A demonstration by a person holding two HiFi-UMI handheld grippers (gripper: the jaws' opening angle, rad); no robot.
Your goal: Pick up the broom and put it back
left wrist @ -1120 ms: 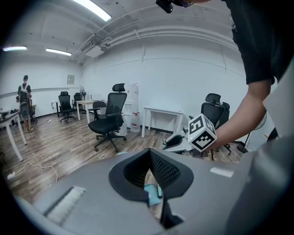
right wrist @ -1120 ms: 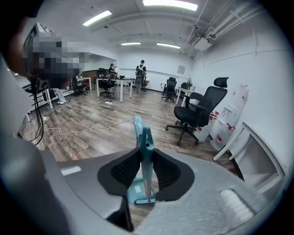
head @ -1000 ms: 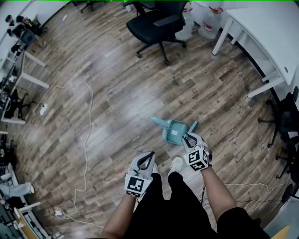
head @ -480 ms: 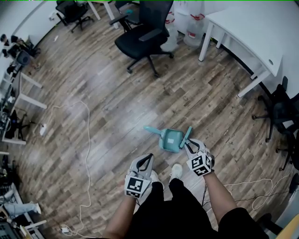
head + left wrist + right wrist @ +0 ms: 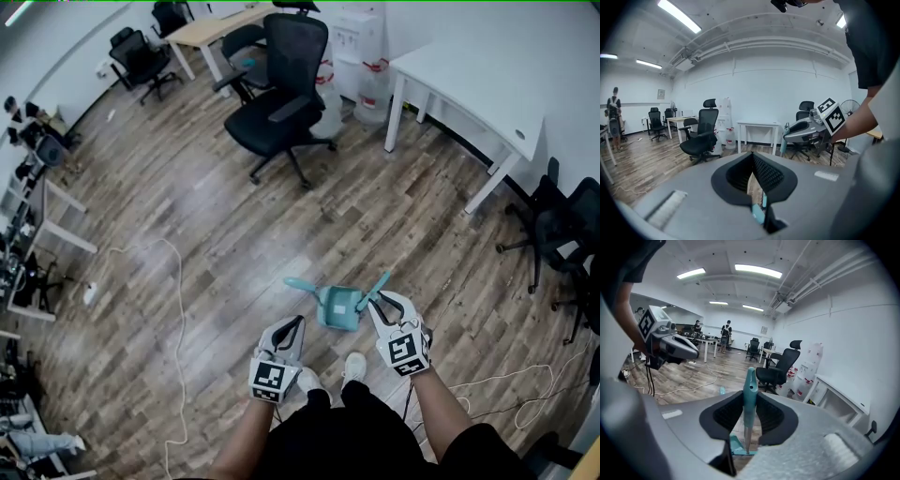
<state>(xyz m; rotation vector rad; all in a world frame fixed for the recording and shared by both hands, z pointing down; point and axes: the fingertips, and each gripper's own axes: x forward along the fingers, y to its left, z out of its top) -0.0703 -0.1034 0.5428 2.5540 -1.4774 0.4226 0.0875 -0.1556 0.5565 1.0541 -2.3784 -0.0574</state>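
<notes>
In the head view, we take the black office chair (image 5: 281, 89) as our landmark. Well on our side of it, the right gripper (image 5: 377, 302) pinches the teal handle of the broom (image 5: 378, 286). The teal dustpan (image 5: 337, 307) sits just left of that grip. The left gripper (image 5: 294, 324) hangs further left, apart from both. Each gripper carries black-and-white square markers (image 5: 405, 352). Just right of the chair stand water jugs (image 5: 373, 80) with red labels, their print too small to read, and beyond them a white table (image 5: 469, 66).

In the left gripper view, its jaws are pressed together with nothing between them. The chair stands ahead to the left.

In the right gripper view, the pads clamp the broom's handle, which rises upright between them. The chair stands just behind it.
</notes>
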